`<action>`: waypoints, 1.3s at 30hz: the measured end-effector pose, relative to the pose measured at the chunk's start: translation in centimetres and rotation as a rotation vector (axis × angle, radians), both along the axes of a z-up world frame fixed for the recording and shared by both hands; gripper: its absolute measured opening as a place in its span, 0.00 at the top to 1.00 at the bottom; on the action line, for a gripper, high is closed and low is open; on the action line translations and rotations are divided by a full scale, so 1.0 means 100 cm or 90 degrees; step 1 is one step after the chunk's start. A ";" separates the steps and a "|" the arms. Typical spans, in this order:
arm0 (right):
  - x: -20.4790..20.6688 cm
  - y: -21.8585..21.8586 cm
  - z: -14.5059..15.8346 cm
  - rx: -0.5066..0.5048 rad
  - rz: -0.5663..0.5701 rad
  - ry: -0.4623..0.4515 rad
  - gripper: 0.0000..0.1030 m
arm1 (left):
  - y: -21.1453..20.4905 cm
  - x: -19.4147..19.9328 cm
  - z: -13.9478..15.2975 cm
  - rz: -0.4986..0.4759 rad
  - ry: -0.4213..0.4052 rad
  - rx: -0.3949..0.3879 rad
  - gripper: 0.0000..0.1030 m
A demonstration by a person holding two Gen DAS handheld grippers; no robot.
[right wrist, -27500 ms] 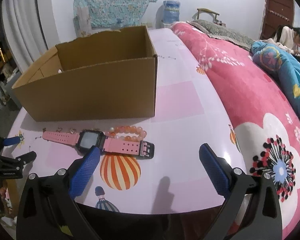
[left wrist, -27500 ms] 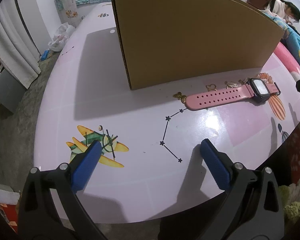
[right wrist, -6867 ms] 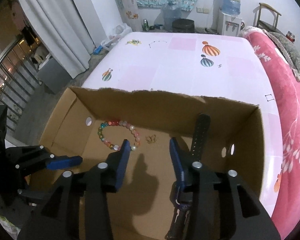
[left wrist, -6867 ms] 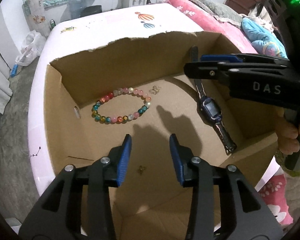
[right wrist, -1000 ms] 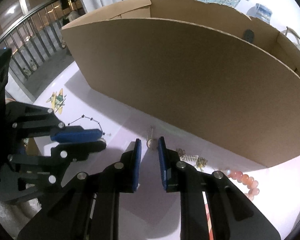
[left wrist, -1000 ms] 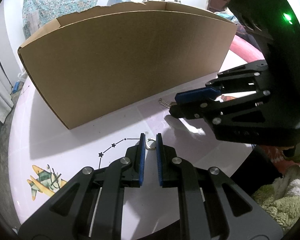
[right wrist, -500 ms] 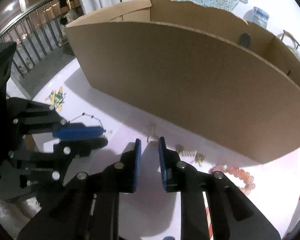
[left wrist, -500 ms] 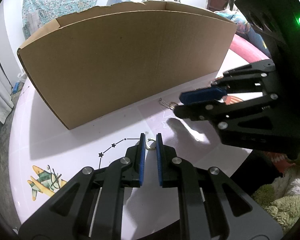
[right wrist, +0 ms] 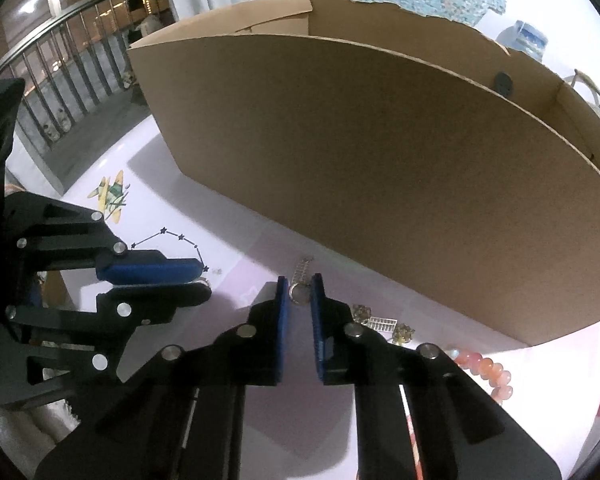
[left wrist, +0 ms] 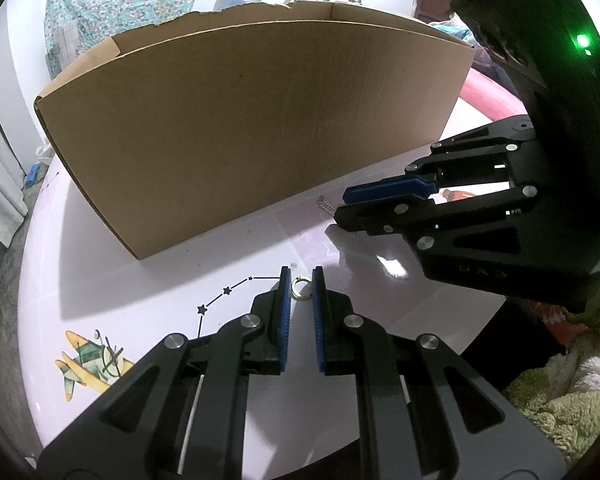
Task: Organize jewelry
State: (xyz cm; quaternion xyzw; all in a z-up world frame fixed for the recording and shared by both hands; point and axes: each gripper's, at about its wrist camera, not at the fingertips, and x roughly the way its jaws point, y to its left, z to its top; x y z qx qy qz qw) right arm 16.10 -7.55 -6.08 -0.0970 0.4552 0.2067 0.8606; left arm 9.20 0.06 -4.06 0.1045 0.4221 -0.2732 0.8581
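Ring (left wrist: 301, 293) between the left tongs' (left wrist: 301, 280) blue pads.

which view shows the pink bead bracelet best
The right wrist view. The pink bead bracelet lies on the table at the lower right, below the cardboard box and partly cut off behind the right gripper. The left wrist view shows none of it: the right gripper's body covers that area.
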 end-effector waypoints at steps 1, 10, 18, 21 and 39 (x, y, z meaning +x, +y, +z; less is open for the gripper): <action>0.000 0.001 0.000 -0.002 0.001 -0.001 0.89 | 0.000 0.000 0.000 0.000 0.000 0.000 0.91; -0.007 -0.004 0.001 0.003 -0.011 -0.002 0.89 | 0.001 -0.001 0.001 -0.001 -0.002 0.002 0.91; -0.012 -0.007 0.012 0.013 -0.026 -0.014 0.89 | 0.007 0.001 0.001 -0.004 -0.003 -0.003 0.91; -0.015 -0.008 0.013 0.017 -0.031 -0.022 0.89 | 0.010 0.000 0.001 -0.006 0.000 -0.005 0.91; -0.033 -0.014 0.036 0.045 -0.037 -0.065 0.89 | 0.012 -0.011 0.010 -0.014 -0.017 0.017 0.86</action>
